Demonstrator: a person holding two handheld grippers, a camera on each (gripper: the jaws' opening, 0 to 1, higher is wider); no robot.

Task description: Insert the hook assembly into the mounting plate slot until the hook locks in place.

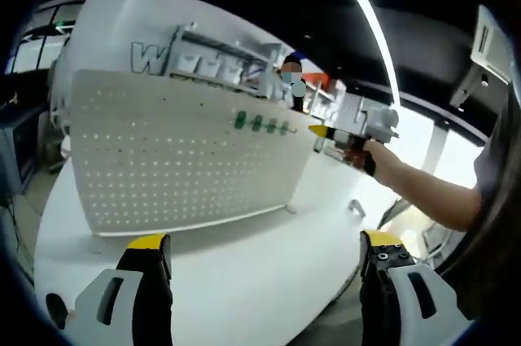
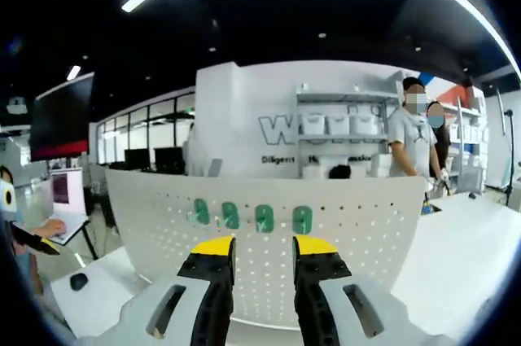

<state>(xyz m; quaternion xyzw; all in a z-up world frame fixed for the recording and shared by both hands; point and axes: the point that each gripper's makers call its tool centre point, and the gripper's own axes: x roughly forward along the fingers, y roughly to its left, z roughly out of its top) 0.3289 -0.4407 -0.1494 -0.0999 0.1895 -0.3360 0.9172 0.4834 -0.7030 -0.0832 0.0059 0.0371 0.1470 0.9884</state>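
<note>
A white perforated mounting plate stands upright on the white table. Several green hooks sit in a row near its upper right. My left gripper hangs back from the plate, jaws wide apart and empty. The right gripper, held in a person's hand, hovers just beyond the plate's right end. In the right gripper view the plate is close ahead, the green hooks just above my right gripper. Its jaws stand a little apart with nothing between them.
A person's forearm reaches in from the right. White shelves with bins and two people stand behind the plate. To the left a desk holds a laptop, and a mouse lies on the table.
</note>
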